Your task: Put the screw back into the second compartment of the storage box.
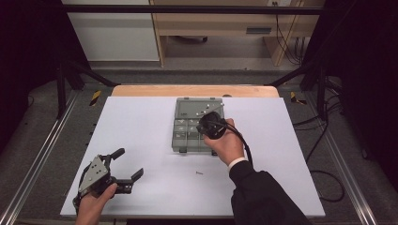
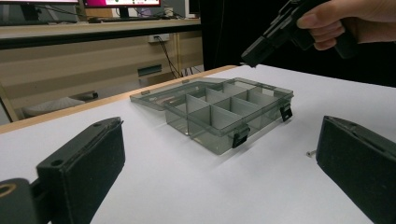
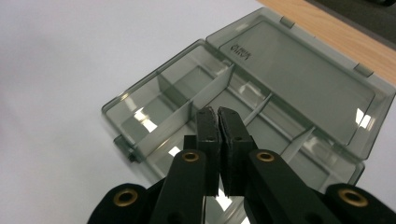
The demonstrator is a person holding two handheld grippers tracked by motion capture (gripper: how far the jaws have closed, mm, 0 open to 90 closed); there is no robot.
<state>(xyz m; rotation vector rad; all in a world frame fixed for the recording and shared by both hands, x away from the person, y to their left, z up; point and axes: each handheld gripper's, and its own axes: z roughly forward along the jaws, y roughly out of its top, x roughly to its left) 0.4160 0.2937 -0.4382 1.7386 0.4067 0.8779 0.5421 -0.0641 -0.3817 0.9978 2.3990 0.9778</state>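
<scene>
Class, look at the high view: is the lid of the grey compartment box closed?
No. The box lies open, its lid folded back flat on the table beyond the compartments.

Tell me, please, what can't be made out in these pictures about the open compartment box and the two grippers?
- Right gripper: jaws together over the compartment box; whether anything is pinched between them is too small to tell.
- High view: the right hand hides the box's near right compartments.
- Small screw: too tiny to make out its type.
- Left gripper: its jaws are cut off by the bottom edge.
</scene>
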